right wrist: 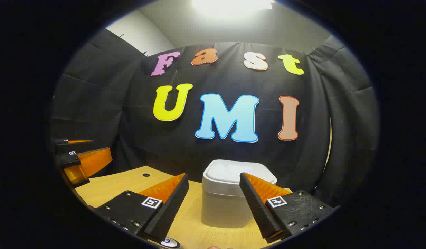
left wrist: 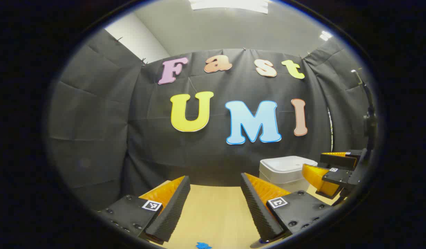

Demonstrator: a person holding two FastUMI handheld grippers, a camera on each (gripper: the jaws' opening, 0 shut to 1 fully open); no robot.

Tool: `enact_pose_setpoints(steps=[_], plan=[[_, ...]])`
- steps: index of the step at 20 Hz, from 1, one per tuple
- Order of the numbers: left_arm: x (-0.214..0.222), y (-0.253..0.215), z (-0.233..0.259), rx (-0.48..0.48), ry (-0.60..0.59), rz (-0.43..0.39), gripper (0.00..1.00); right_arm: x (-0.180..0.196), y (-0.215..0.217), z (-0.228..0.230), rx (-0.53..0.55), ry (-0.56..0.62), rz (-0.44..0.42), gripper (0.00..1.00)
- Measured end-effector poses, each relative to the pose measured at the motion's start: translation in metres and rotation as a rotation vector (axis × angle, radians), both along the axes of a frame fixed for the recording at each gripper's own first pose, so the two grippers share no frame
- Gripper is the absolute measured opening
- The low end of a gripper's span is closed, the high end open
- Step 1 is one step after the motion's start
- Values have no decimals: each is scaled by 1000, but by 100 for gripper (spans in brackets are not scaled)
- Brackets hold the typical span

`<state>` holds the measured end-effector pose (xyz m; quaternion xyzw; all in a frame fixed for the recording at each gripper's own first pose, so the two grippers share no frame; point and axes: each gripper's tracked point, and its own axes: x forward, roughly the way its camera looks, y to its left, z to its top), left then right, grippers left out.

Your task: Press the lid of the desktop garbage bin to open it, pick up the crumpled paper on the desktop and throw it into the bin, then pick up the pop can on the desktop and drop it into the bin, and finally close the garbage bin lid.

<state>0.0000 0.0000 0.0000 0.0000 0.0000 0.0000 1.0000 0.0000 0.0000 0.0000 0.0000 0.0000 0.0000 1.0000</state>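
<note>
The desktop garbage bin (right wrist: 222, 207) is a pale box with a white lid (right wrist: 230, 171), and the lid lies flat and closed. In the right gripper view it stands straight ahead, just beyond my right gripper (right wrist: 213, 175), which is open with nothing between its fingers. The left gripper view has the bin (left wrist: 283, 176) ahead on the right. My left gripper (left wrist: 215, 177) is open over bare table. The right gripper (left wrist: 312, 159) shows there too, beside the bin, fingers apart. A round metal top, perhaps the pop can (right wrist: 169, 243), peeks in under my right gripper.
The light wooden table (right wrist: 112, 186) has a small hole (right wrist: 146, 175) near its back left. My left gripper (right wrist: 101, 145) shows at the far left of the right gripper view. A small blue thing (left wrist: 203, 245) sits at the bottom edge, too cut off to identify.
</note>
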Motion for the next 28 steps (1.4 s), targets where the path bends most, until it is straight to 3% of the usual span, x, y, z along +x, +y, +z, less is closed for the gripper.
enact_pose_setpoints(steps=[1, 4, 11, 19, 22, 25, 26, 28], plan=[[1, -1, 1, -3, -2, -4, 95, -1, -2, 3, -1, -7, -6, 95], [5, -2, 0, -10, -4, -13, 99, -1, -9, 5, -1, -7, -34, 95], [25, 3, -1, -12, -9, -21, 96, -11, -24, 0, -14, 20, -79, 95], [42, -2, -10, 1, 26, -43, 99, 10, -42, -4, 9, 31, -119, 95], [44, -5, -10, 14, 29, -50, 99, 21, -51, -7, 11, 35, -150, 62], [46, -7, -14, 13, 42, -59, 99, 35, -50, -14, 41, 56, -140, 49], [45, -7, -17, 12, 48, -60, 99, 39, -51, -15, 59, 62, -128, 36], [46, -6, -21, 9, 60, -58, 99, 48, -49, -17, 70, 65, -114, 34]])
